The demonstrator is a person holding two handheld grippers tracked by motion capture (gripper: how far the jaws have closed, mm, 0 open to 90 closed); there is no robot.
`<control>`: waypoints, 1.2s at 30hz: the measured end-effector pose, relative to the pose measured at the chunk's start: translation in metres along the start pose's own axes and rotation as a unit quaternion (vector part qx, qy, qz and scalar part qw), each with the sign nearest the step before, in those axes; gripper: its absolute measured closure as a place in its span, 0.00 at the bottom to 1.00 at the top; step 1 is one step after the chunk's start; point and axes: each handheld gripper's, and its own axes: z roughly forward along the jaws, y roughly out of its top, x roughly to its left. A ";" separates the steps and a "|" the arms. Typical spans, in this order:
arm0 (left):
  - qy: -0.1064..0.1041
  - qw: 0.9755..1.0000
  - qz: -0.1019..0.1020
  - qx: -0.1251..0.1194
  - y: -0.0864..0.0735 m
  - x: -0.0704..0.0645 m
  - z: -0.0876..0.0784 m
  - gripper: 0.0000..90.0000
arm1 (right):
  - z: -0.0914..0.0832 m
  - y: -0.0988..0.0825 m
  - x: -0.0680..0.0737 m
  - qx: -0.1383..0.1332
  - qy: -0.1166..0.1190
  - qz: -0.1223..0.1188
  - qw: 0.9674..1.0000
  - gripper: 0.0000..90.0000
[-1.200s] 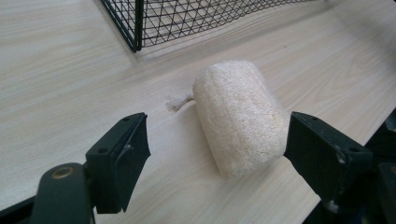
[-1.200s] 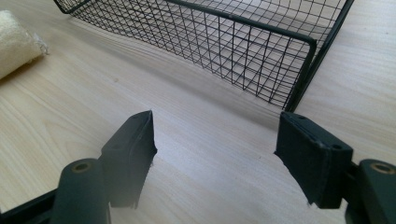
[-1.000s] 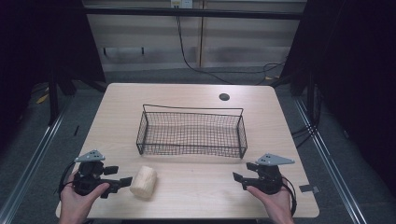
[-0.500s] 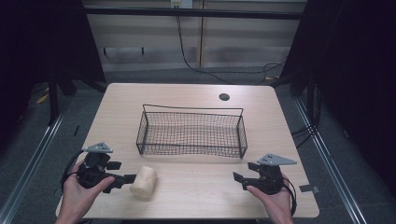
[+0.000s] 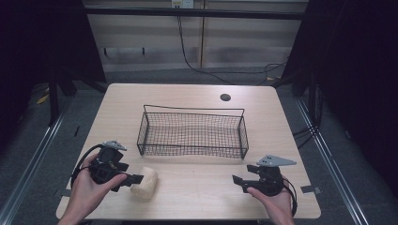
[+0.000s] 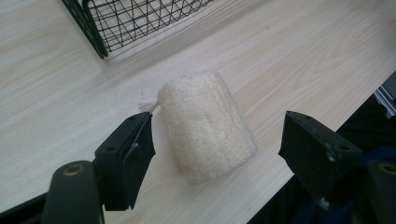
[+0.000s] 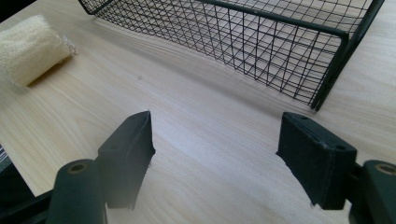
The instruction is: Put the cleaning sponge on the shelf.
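- Loofah sponge (image 5: 144,182), pale cream and roughly cylindrical, lies on its side on the tabletop (image 5: 197,187), at about 7 o'clock from the wire basket (image 5: 192,132) and well clear of it.
- Left claw (image 6: 212,154) is spread wide, with the loofah lying between its two black jaws in the left gripper view; one jaw sits just beside the sponge's end, the other stands apart from it, and neither presses on it.
- In the high view the left claw (image 5: 133,178) is held in the person's left hand (image 5: 89,190) at 9 o'clock from the loofah, its tip right at the sponge.
- Right claw (image 7: 215,149) is released, its jaws apart over bare wood with nothing between them; they have just been opening.
- In the high view the right claw (image 5: 238,180) sits at about 5 o'clock from the basket, far from the loofah.
- A small dark round hole (image 5: 225,97) lies at 12 o'clock beyond the basket.
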 end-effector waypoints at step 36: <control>0.025 0.989 -0.041 0.136 0.028 0.011 0.049 0.20 | 0.007 -0.001 0.000 0.021 0.015 0.003 1.000 0.28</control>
